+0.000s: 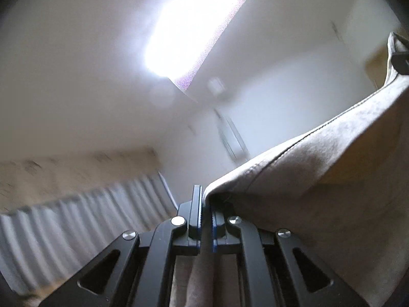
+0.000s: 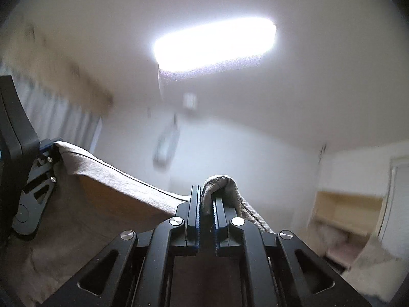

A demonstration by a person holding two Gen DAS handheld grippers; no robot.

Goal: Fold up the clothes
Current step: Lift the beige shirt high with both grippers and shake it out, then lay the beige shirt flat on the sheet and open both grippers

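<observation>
A beige garment [image 1: 319, 179] hangs stretched in the air between my two grippers. In the left wrist view my left gripper [image 1: 206, 198] is shut on one corner of its hemmed edge, and the cloth runs up to the right, where my right gripper [image 1: 401, 61] shows at the frame's edge. In the right wrist view my right gripper [image 2: 207, 194] is shut on a bunched corner of the garment [image 2: 122, 194]. The hem sags leftward from there to my left gripper [image 2: 49, 145], which pinches the far corner. The cloth's lower part drops out of sight below both cameras.
Both cameras look up at a white ceiling with a bright long lamp [image 2: 214, 46]. Pleated curtains [image 1: 64, 227] hang at the left and an air conditioner [image 1: 231, 138] is on the far wall. A wooden shelf [image 2: 347, 212] and a door frame stand at the right.
</observation>
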